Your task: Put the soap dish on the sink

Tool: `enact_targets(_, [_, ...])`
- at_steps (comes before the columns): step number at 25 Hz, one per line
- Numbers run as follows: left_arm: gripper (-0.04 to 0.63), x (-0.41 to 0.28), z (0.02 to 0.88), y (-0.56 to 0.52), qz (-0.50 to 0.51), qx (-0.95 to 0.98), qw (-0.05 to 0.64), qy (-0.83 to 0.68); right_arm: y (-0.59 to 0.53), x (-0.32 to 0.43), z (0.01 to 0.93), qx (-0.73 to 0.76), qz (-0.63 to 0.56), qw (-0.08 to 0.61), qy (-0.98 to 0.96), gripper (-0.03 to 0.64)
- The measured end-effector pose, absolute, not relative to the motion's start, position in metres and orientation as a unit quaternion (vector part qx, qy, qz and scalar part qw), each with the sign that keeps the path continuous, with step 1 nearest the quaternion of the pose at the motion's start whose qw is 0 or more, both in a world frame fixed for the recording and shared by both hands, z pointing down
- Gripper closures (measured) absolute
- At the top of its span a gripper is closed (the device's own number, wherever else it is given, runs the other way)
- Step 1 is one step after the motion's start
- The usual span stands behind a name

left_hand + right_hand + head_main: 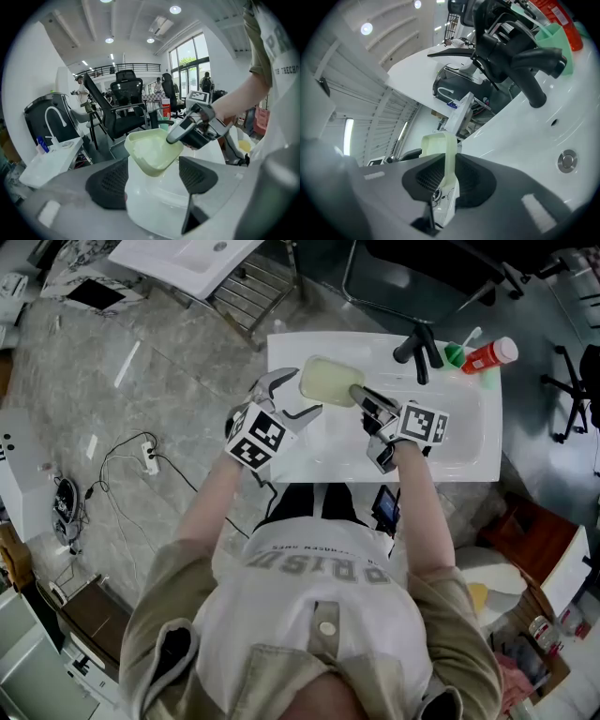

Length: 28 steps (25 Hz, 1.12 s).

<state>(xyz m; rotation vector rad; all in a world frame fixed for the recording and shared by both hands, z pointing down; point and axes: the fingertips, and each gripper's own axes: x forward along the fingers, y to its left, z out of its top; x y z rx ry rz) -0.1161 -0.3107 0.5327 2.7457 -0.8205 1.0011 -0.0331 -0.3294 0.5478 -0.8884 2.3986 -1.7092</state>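
Observation:
A pale yellow-green soap dish (328,381) hangs over the far left part of the white sink (469,460). My right gripper (363,397) is shut on the dish's right rim. In the right gripper view the rim (440,145) stands edge-on, pinched between the two dark pads, with that gripper (445,180) aimed along the sink (525,136). My left gripper (289,397) is open just left of the dish, its pads apart from it. The left gripper view shows the dish (152,150) beyond my wide jaws (153,180) and the right gripper (194,129) gripping it. Whether the dish touches the sink I cannot tell.
A black faucet (417,348) stands at the sink's back, with a green cup (455,355) and a red bottle (487,354) to its right. The drain (566,160) shows in the basin. A second sink (187,263) sits on a rack beyond. A power strip (148,457) lies on the floor at left.

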Motion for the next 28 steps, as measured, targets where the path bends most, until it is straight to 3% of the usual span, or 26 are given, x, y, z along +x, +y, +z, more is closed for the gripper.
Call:
enact_targets(5, [0.241,-0.117,0.553,-0.307,0.370,0.895,0.034,-0.246,-0.330,-0.036,0.556,-0.287,-0.553,-0.009,0.782,0.555])
enact_targets(28, [0.242,-0.138,0.633,-0.304,0.547,0.822,0.136,-0.078,-0.357,-0.047,0.602,-0.295,-0.539,-0.178,0.768,0.555])
